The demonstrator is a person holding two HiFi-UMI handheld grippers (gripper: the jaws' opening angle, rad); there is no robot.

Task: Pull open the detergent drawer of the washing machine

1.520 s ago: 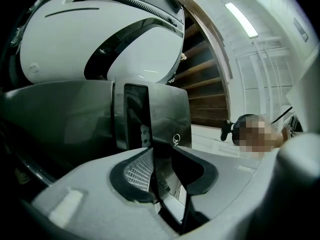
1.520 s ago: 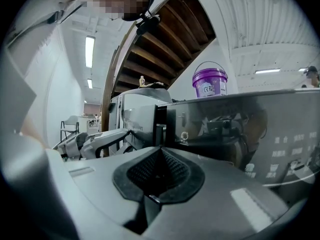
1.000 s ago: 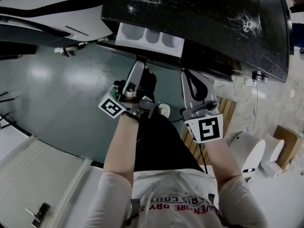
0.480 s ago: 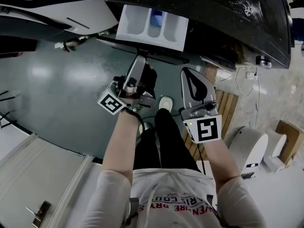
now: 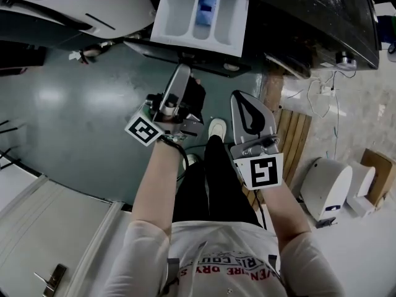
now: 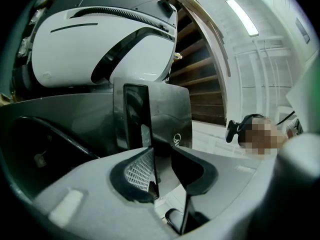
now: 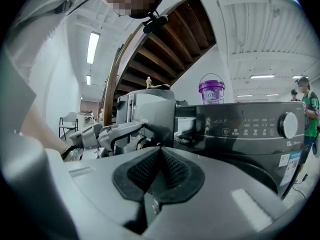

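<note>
The white detergent drawer point(image 5: 201, 18) stands pulled out of the dark washing machine point(image 5: 297, 17), its compartments and a blue insert showing. My left gripper point(image 5: 184, 73) reaches up to the drawer's dark front panel point(image 6: 150, 111). That panel runs down into the gap between the jaws, and the left gripper point(image 6: 162, 176) is shut on it. My right gripper point(image 5: 242, 101) hangs beside it to the right, apart from the machine. In the right gripper view the right gripper point(image 7: 160, 159) has its ribbed pads pressed together with nothing held, facing the control panel point(image 7: 245, 126) and dial point(image 7: 289, 125).
A white machine point(image 5: 74, 5) stands left of the washer. A purple tub point(image 7: 212, 91) sits on the washer's top. A wooden pallet point(image 5: 291, 144), a white appliance point(image 5: 325, 193) and a cardboard box point(image 5: 374, 175) lie at the right. The person's shoe point(image 5: 216, 127) is below the drawer.
The drawer has slid well further out of the machine, with more of its compartments showing. Both grippers have drawn back towards the person, the left one still on the drawer front.
</note>
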